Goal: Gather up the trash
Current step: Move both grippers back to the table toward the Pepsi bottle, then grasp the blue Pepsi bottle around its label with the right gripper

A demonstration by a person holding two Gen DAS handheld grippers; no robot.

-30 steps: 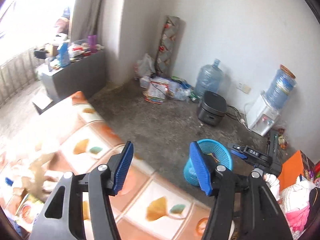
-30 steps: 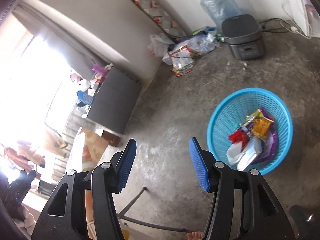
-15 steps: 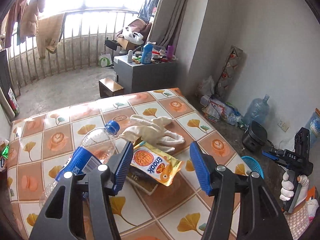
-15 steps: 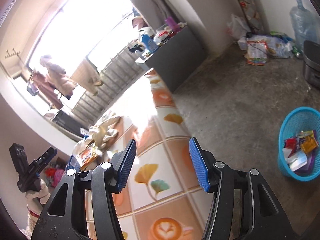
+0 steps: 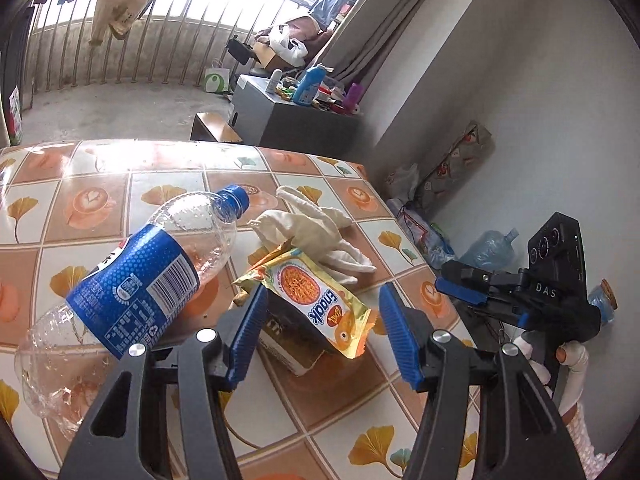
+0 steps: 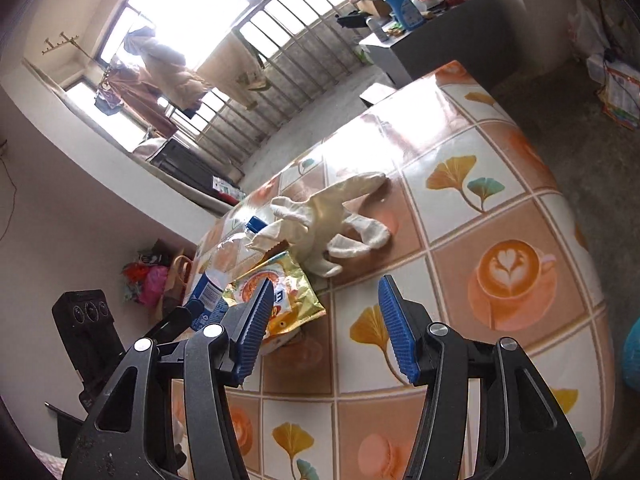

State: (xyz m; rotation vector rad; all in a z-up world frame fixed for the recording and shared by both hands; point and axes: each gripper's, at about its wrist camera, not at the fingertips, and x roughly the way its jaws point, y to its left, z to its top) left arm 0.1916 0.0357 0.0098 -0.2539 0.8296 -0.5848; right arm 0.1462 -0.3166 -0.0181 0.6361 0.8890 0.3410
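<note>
On the patterned table [image 5: 100,200] lie an empty plastic bottle with a blue label [image 5: 136,292], a white glove [image 5: 316,236] and a yellow snack packet [image 5: 304,284] resting on a small box [image 5: 288,344]. My left gripper [image 5: 322,290] hovers just before the packet, its jaws closing; the packet shows between the fingers, untouched by the pads. The right gripper [image 6: 326,280] stands open over the tabletop near the glove [image 6: 332,220] and the packet [image 6: 280,284], with nothing between its fingers. It also shows at the right of the left wrist view, right gripper [image 5: 460,290].
A blue basket [image 6: 634,356] stands on the floor past the table's right edge. A grey cabinet [image 5: 296,120] loaded with bottles sits behind the table. A water jug [image 5: 488,248] and bags [image 5: 420,232] lie along the wall.
Both views have swung from the floor and the blue basket round to the table. The left gripper has drawn closer to the snack packet. The right gripper has come over the tabletop.
</note>
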